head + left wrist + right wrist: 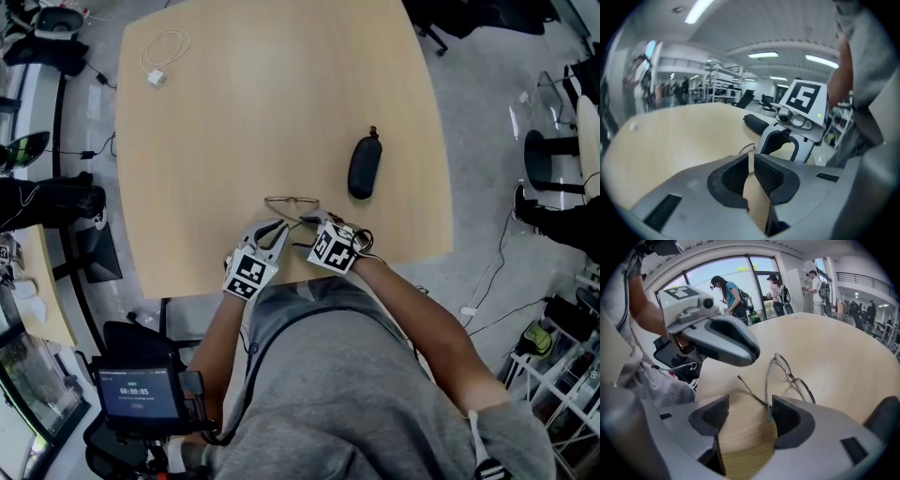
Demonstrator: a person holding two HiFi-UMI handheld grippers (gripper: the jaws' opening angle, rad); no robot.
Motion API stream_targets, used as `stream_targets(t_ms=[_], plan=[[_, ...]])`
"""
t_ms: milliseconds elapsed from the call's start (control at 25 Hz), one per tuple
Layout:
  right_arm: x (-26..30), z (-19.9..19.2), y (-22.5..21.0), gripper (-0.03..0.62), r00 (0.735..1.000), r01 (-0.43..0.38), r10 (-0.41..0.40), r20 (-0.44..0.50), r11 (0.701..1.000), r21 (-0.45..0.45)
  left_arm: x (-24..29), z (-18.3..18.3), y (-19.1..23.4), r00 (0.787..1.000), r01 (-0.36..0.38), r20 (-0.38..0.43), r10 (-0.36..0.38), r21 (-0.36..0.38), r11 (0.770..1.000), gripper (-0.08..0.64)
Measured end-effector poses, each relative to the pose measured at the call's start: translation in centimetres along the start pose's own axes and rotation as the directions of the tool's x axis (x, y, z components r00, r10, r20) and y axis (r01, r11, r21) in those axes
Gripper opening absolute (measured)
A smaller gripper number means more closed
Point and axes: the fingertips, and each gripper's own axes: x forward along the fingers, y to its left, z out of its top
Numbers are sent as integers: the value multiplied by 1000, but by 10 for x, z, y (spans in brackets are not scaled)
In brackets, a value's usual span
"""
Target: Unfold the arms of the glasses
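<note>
Holds the left gripper (pixel 751 161) with jaws closed to a thin slit, its tip just beside the glasses (pixel 792 376). Has the right gripper (pixel 750 413) spread wide, with one thin arm of the glasses running back between the pads (close against the right-hand one, contact unclear), not clamped. Glasses lying on the table (pixel 281 94) near its front edge, dark case (pixel 364 167) nearby.

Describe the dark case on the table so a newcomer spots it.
Find the light wooden table; look toward its right edge, beyond the wire-framed glasses. The case lies apart from them: the only dark, rounded oblong on the tabletop, unlike the white cable at the far left corner.
</note>
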Motion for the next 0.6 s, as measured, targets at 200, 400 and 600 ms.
stream_targets(t_ms=[200,400,600], plan=[[0,-1,3,284,1000,6,-7,-17,998,-56,26,-1,-4,964,199,-236,-120,344,918,60],[1,4,7,287,999,12,-15,-32,996,-86,44,-34,-15,868,388,-456,-198,371,844,95],[-1,3,2,287,999,26,-30,-37,996,-85,49,-51,-22,818,424,-533,-214,310,851,112]])
